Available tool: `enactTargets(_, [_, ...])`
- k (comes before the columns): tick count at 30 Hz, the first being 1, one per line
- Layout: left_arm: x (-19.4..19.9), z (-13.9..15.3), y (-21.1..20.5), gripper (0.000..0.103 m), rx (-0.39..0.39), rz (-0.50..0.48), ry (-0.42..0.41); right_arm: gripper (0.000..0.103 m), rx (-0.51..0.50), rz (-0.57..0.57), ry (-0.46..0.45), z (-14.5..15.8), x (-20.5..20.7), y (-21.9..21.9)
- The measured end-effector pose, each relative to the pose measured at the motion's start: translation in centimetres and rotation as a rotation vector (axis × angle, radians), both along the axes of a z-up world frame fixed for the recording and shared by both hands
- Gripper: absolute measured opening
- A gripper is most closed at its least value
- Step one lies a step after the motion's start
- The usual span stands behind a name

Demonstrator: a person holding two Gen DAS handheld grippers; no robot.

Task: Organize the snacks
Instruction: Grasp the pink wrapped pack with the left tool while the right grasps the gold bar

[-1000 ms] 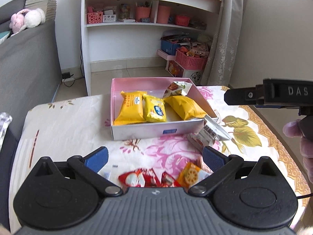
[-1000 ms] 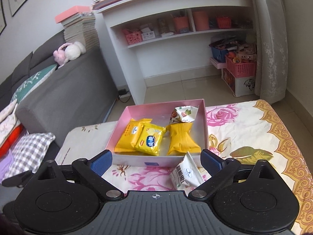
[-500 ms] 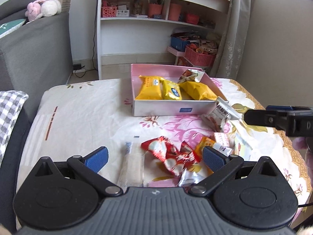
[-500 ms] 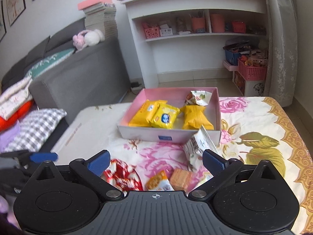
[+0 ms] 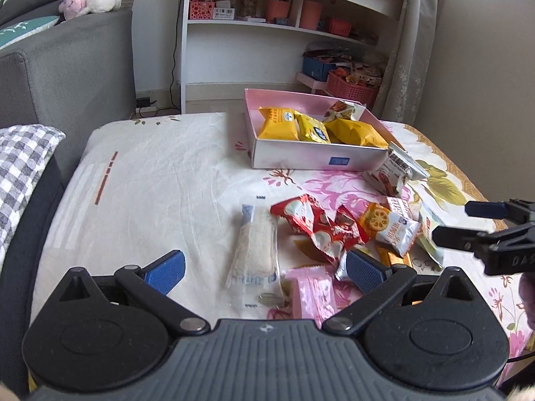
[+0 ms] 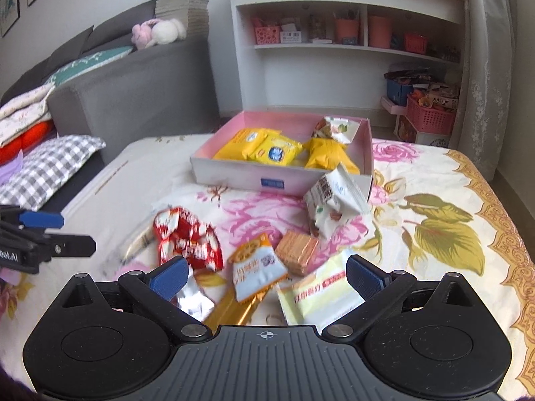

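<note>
Pink cardboard box [image 5: 311, 158] at 12 o'clock held four packets; loose foil snack pile [image 6: 234, 260] remained; left gripper [image 5: 264, 267] and right gripper [image 6: 265, 274] both gaped wide, empty.

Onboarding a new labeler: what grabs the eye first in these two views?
The pink box at the far side of the floral cloth, holding three yellow packets and a white one. Then the loose snack pile nearer the cameras, led by the red wrappers. Both the left gripper and right gripper are open and empty over that pile.
</note>
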State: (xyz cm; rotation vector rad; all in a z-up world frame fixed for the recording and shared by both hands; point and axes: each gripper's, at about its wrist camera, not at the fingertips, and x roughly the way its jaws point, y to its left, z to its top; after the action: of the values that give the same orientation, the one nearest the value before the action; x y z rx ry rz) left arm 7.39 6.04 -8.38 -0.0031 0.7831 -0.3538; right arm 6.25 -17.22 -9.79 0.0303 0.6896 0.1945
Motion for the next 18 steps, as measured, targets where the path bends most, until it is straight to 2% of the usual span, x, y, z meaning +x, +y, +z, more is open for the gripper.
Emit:
enactTargets(9, [-0.9, -1.7, -1.3, 0.102, 0.014, -0.070, 0.046, 0.102, -0.054, 0.082, 0.055, -3.2, -1.4, 2.0])
enactTargets(12, [-1.1, -2.1, -1.9, 0.097, 0.022, -0.107, 0.060, 0.102, -0.067, 0.124, 0.068, -3.8, -1.5, 2.9])
enactTargets(18, [-1.5, -3.0, -2.7, 0.080, 0.044, -0.154, 0.099, 0.102, -0.104, 0.189, 0.111, -5.4, -1.4, 4.6])
